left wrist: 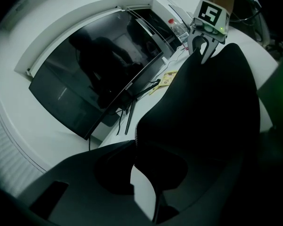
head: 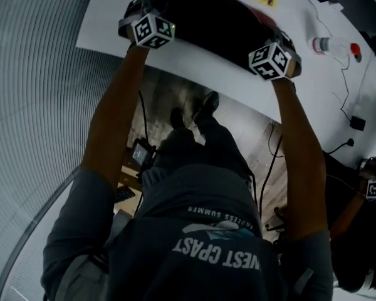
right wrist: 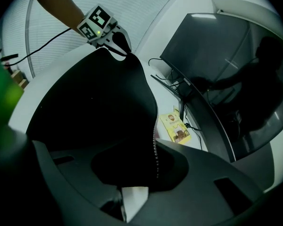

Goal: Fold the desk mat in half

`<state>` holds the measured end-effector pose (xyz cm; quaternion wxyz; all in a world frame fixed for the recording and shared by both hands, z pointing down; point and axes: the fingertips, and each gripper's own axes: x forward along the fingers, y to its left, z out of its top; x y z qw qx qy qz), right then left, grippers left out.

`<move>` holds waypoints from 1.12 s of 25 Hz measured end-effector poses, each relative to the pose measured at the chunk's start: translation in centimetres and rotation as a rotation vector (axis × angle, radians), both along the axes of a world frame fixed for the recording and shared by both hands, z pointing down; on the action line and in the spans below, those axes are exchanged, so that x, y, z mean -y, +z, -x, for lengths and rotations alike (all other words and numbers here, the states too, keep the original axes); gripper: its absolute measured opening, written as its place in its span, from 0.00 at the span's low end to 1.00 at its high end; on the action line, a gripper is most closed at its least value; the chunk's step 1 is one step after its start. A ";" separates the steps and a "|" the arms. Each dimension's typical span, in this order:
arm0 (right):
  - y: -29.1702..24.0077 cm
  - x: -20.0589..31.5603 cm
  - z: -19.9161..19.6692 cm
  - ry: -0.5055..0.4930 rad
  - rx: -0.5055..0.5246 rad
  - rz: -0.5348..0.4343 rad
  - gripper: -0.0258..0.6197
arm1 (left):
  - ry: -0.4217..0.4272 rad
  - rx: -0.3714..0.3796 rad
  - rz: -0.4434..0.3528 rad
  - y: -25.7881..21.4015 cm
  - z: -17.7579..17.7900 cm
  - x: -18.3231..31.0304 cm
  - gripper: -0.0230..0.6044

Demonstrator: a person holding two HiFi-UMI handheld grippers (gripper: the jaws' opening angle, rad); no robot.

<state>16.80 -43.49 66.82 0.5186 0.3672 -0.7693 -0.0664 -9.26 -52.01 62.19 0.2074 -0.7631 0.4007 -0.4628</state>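
Observation:
The black desk mat (head: 219,24) lies on the white desk (head: 194,64), and its near edge is lifted off the surface. My left gripper (head: 144,8) is shut on the mat's left corner, whose edge runs down between the jaws in the left gripper view (left wrist: 137,145). My right gripper (head: 281,42) holds the right corner, and the stitched edge (right wrist: 154,149) passes between its jaws. In each gripper view the mat peaks up to the other gripper: the right one (left wrist: 205,44) and the left one (right wrist: 117,41). The far part of the mat is hidden under the raised fold.
A dark curved monitor (left wrist: 99,79) stands at the back of the desk with cables below it. A yellow packet (right wrist: 176,127) lies beside the mat. A clear bottle with a red cap (head: 332,45) and thin cables sit to the right. The desk's front edge is close to my arms.

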 end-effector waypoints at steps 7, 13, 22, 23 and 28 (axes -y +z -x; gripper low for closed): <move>0.0 0.7 -0.3 0.086 0.011 0.034 0.22 | -0.110 -0.133 0.036 0.8 2.4 -0.6 0.32; -0.5 0.9 -0.6 0.149 -0.032 0.047 0.29 | -0.116 -0.160 0.031 0.3 4.3 -1.9 0.33; -2.2 -0.2 -2.0 0.266 -0.070 0.041 0.41 | -0.107 -0.183 -0.006 -2.6 7.0 -4.3 0.32; -2.5 -0.3 -2.1 0.273 -0.071 0.038 0.41 | -0.102 -0.189 -0.013 -2.9 7.2 -4.5 0.31; -3.6 -1.6 -1.8 0.285 -0.074 0.014 0.41 | -0.083 -0.222 -0.053 -3.8 8.3 -6.5 0.28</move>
